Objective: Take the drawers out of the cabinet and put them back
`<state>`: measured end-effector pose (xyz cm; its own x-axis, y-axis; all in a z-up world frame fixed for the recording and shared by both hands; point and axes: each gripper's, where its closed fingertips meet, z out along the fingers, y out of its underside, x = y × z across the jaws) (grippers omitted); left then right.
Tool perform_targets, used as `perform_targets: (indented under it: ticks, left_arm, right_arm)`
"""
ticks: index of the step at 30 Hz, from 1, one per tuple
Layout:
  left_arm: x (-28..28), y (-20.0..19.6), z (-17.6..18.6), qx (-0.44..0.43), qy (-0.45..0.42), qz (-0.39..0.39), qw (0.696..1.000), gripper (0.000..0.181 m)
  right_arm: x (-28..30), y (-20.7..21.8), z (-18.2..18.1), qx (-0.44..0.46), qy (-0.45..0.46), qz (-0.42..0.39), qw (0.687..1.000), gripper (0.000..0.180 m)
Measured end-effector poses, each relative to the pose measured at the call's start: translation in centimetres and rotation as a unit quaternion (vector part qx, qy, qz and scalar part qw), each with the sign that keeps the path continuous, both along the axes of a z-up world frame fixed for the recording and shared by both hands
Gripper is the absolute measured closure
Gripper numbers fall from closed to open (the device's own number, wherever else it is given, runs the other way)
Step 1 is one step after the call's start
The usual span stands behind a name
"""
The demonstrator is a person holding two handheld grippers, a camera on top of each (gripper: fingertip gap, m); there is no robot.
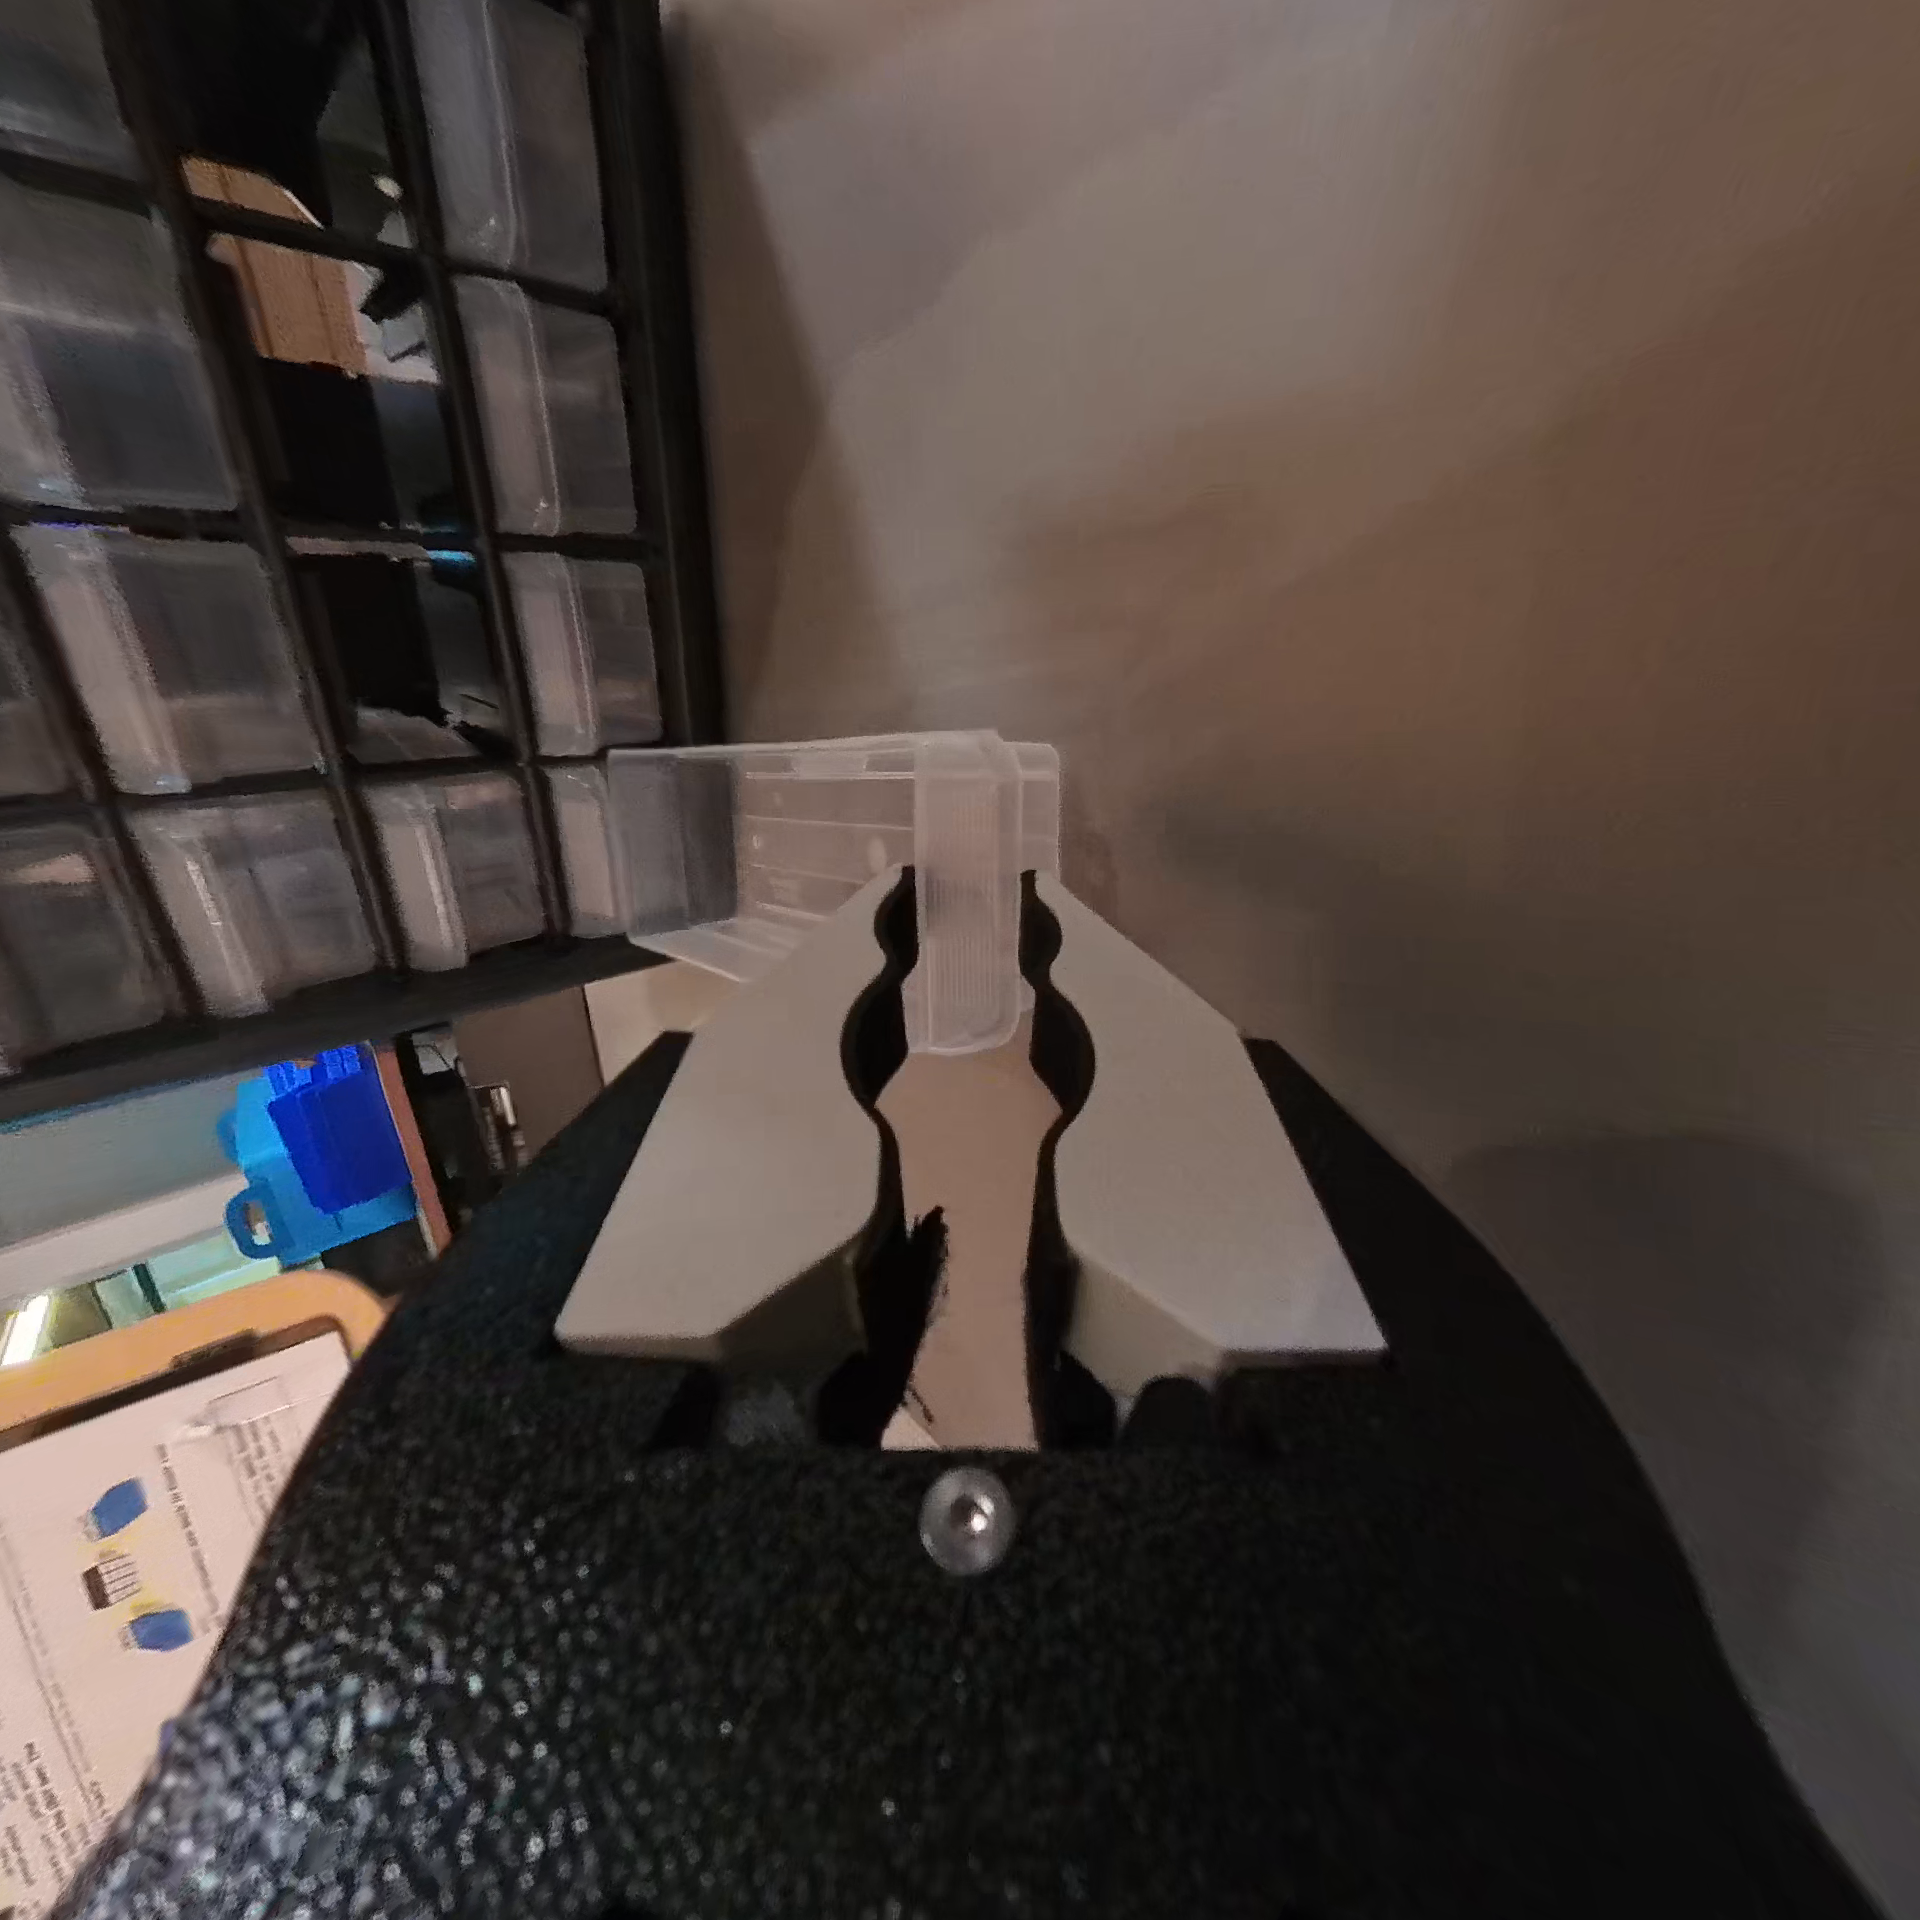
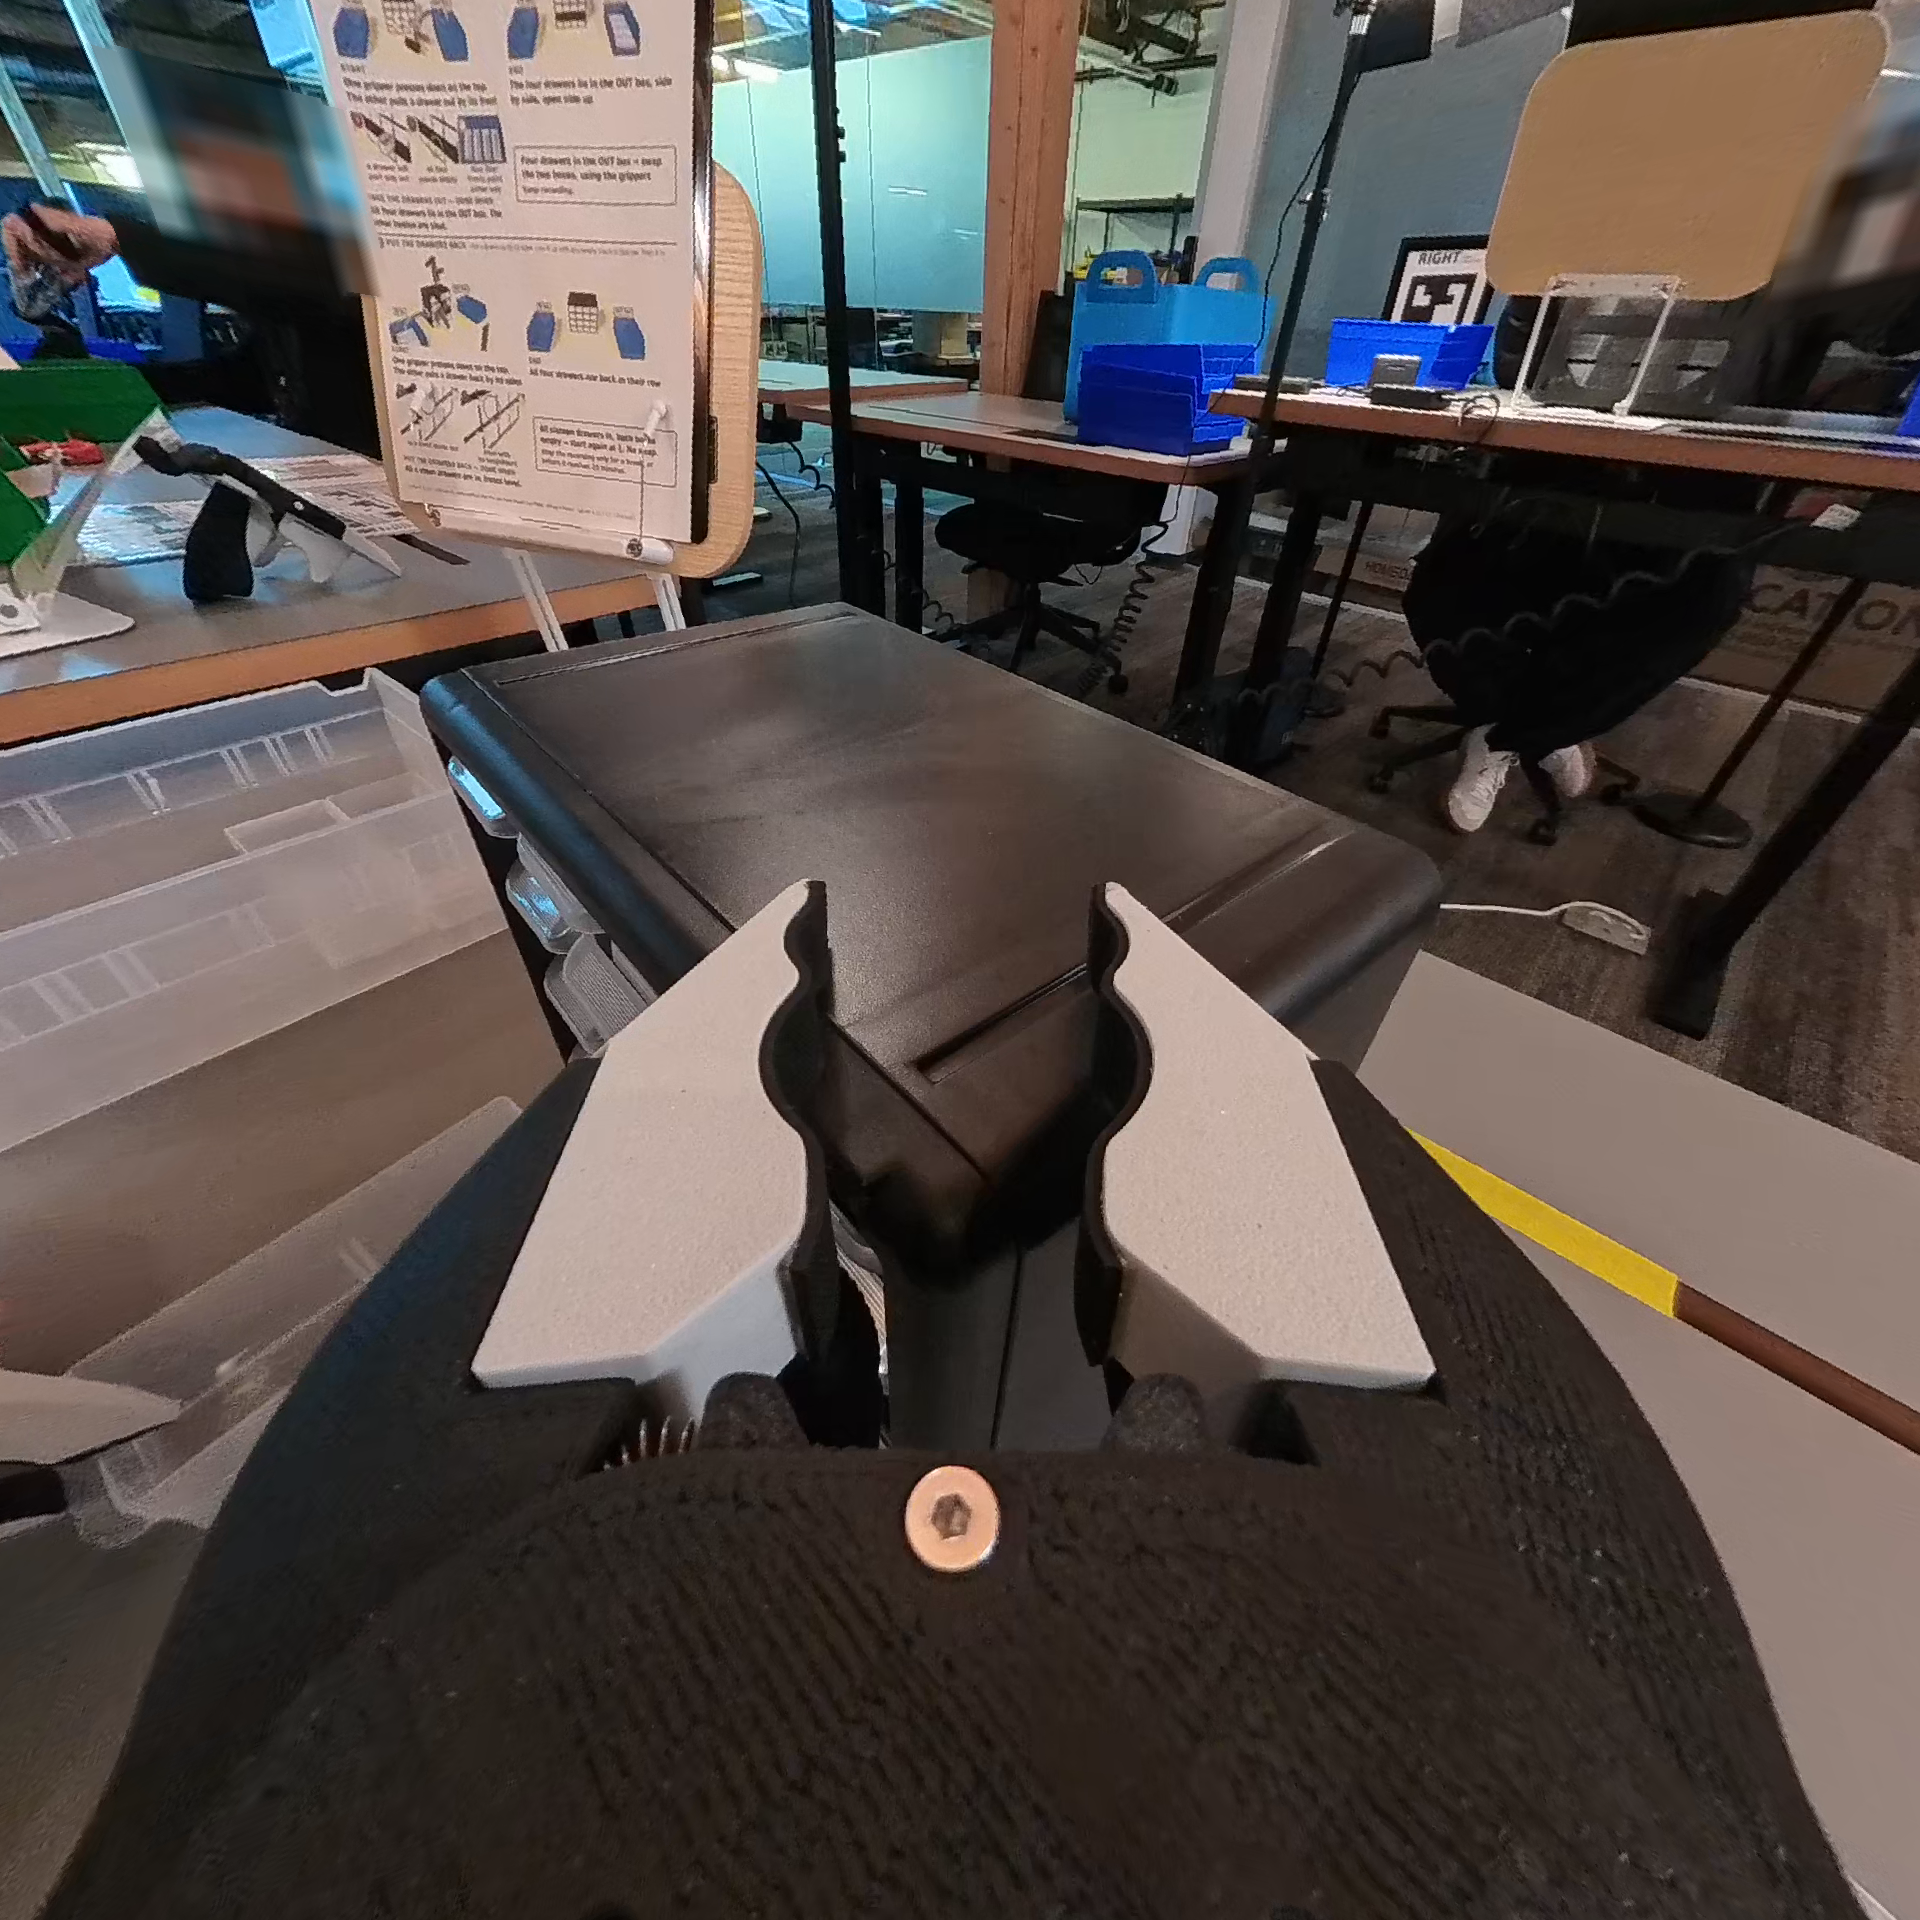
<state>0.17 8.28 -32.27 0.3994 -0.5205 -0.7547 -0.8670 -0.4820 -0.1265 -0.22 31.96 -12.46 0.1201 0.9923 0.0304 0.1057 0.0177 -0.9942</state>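
Left claw [image 1: 968, 935] clamped on the clear plastic drawer [image 1: 831, 842] by its front tab — long axis runs left toward the black grid cabinet [image 1: 665, 436]. Right claw [image 2: 961, 914] apart, over the cabinet top.

A flat grey counter [image 2: 1621, 1132] with a brown edge carries the black plastic drawer cabinet [image 2: 935, 831], which stands upright on it near a strip of yellow tape [image 2: 1558, 1236] along the edge. Just left of the cabinet a clear plastic bin [image 2: 208, 883] rests on the same counter, with clear drawers lying inside it, and a second clear bin [image 2: 260, 1278] sits nearer the camera
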Motion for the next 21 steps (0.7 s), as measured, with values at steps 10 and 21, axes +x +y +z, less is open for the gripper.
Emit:
perform_targets:
  ticks: [10, 21]
  left_arm:
    - [1.2, 1.1, 4.8, 0.082, -0.023, -0.045, 0.995, 0.164]
    - [1.5, 3.8, 5.4, 0.032, -0.028, -0.078, 0.996, 0.164]
  right_arm:
    - [0.0, 0.0, 0.0, -0.002, 0.000, 0.000, 1.000, 0.131]
    - [0.0, 0.0, 0.0, -0.002, 0.000, 0.001, 1.000, 0.131]
